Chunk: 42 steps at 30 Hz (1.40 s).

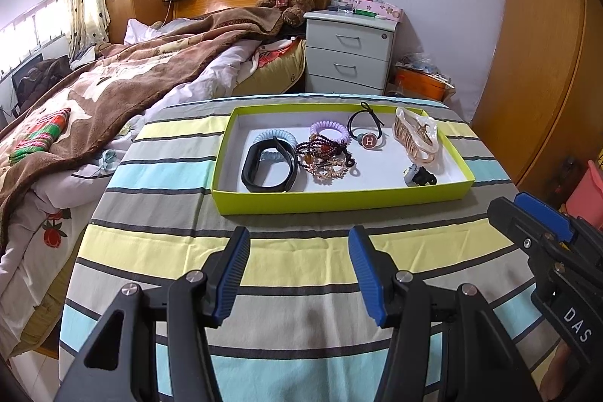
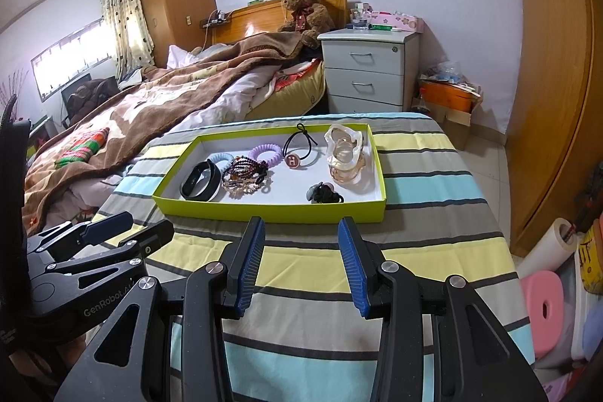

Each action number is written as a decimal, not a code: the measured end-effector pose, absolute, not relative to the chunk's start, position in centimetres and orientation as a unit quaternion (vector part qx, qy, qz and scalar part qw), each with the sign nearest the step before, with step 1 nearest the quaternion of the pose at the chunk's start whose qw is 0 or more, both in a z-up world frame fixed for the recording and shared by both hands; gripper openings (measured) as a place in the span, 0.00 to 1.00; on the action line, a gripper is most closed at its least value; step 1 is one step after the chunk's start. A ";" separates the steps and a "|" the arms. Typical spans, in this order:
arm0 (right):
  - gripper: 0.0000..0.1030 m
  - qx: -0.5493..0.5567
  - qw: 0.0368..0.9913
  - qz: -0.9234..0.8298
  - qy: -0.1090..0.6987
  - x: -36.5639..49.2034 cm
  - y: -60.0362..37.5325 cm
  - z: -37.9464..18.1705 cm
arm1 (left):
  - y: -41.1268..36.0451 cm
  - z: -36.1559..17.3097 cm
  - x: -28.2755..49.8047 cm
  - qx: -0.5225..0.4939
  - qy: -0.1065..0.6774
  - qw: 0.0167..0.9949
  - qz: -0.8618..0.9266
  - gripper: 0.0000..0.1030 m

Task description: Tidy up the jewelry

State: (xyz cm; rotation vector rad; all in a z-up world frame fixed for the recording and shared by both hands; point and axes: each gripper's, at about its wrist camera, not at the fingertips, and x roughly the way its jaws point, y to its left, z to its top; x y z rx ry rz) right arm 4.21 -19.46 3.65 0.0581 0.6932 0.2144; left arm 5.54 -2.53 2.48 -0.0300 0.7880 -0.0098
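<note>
Left gripper (image 1: 299, 243), black-armed with ribbed blue pads, held spread over the striped cloth (image 1: 301, 274) of yellow, grey and pale blue bands; nothing between the pads. Right gripper (image 2: 301, 236), same build, likewise spread and empty, hovering just beside the left one, whose arms show at the lower left of the right wrist view.

Straight ahead of both grippers, close beyond the fingertips: shallow lime-green rectangular cardboard tray (image 1: 339, 200) with a white floor, lying flat on the cloth, long side facing the grippers.

Inside the tray, seen from the left gripper:
- ahead and slightly left, black rubber wristband (image 1: 248, 168) standing on edge, overlapping a pale blue spiral hair tie (image 1: 280, 134) behind it;
- dead ahead, tangled heap of dark purple and amber beaded bracelets (image 1: 324, 157), touching the wristband's right side;
- just behind the heap, lilac spiral hair tie (image 1: 329, 127);
- ahead and slightly right, black elastic hair tie with a round red "H" charm (image 1: 369, 140), knot resting on the far rim;
- further right, clear and rose-gold hair claw clip (image 1: 414, 138) against the tray's right wall;
- nearest on the right, small black hair tie with a grey ornament (image 1: 420, 176), near the tray's front wall.

From the right gripper, small black hair tie almost directly ahead, claw clip beyond it slightly right, wristband and beads off to the left.
</note>
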 end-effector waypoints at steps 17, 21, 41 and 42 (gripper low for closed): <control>0.40 0.026 0.935 0.105 0.338 4.1 -19.3 3.7 | -2.3 2.6 5.4 -0.015 0.385 0.923 -0.003 0.55; 0.40 0.027 0.935 0.105 0.338 4.0 -19.4 3.7 | -2.2 2.6 5.4 -0.014 0.385 0.923 -0.004 0.55; 0.40 0.025 0.935 0.105 0.338 4.0 -19.2 3.7 | -2.3 2.7 5.5 -0.017 0.383 0.923 -0.005 0.55; 0.40 0.025 0.935 0.105 0.338 3.9 -19.2 3.8 | -2.2 2.7 5.5 -0.017 0.384 0.923 -0.005 0.55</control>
